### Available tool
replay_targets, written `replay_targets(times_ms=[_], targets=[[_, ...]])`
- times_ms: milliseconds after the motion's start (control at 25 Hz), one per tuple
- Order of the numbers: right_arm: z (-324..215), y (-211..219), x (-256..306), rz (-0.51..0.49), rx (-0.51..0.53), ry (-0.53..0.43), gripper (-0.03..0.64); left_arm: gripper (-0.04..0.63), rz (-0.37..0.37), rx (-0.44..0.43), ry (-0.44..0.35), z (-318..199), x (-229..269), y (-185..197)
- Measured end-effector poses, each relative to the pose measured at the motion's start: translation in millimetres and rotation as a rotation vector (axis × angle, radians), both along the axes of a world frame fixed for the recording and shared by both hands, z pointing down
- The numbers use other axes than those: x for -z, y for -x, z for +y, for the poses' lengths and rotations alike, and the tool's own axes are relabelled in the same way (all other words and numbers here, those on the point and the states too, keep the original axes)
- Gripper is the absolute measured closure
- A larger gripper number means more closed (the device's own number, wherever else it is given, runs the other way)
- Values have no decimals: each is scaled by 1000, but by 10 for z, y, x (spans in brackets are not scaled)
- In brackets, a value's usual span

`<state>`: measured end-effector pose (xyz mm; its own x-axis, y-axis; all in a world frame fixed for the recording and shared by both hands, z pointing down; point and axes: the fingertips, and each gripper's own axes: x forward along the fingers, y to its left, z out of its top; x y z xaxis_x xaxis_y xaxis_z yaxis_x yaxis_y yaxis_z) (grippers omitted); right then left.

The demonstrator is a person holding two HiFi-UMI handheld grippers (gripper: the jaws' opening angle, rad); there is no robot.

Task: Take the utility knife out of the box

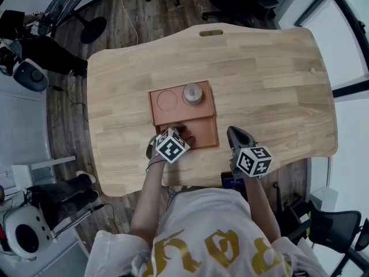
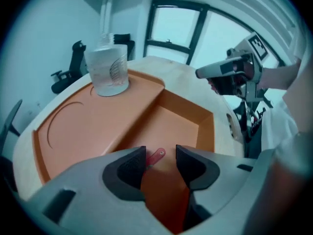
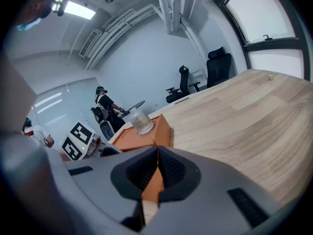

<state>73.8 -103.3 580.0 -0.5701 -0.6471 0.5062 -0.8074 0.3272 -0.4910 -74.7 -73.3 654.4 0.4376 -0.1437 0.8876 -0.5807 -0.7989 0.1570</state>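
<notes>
An orange box (image 1: 153, 105) lies on the wooden table (image 1: 271, 79). Its near compartment (image 2: 208, 131) holds a red utility knife (image 2: 156, 155), also seen as a red shape (image 1: 187, 133) in the head view. My left gripper (image 2: 161, 163) hangs open low over that compartment, and the knife's end shows between the jaws, close to the left finger (image 2: 132, 166); the rest is hidden. Right of the box, above the table's near edge, my right gripper (image 3: 157, 165) is shut on nothing; it also shows in the head view (image 1: 233, 133).
A clear glass jar (image 1: 192, 93) stands on the box's raised far half, beside a round recess (image 1: 167, 100). Office chairs (image 3: 215, 65) and a person (image 3: 105, 106) are beyond the table. The left gripper's marker cube (image 3: 76, 140) is close to the right gripper's left.
</notes>
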Motion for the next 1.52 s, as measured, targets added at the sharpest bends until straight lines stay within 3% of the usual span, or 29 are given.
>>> replay_targets(times_ms=[200, 320, 480, 720, 840, 1080, 1400, 1520], targets=[[24, -23, 8, -19, -9, 10, 604, 446, -159, -231, -68, 22, -136, 65], [33, -18, 12, -25, -7, 11, 604, 453, -203, -285, -75, 49, -235, 103], [52, -66, -19, -28, -11, 21, 604, 453, -185, -256, -65, 55, -247, 87], [65, -73, -22, -40, -13, 25, 604, 475, -205, -140, 1, 16, -236, 82], [89, -96, -6, -42, -14, 23, 604, 535, -170, -105, 43, 38, -221, 21], [127, -194, -19, -42, -31, 27, 604, 495, -216, -202, -78, -13, -229, 18], [136, -265, -15, -42, -47, 30, 604, 500, -206, -239, -51, 21, -237, 3], [94, -262, 8, -45, -50, 25, 604, 511, -167, -201, -44, -8, -223, -2]])
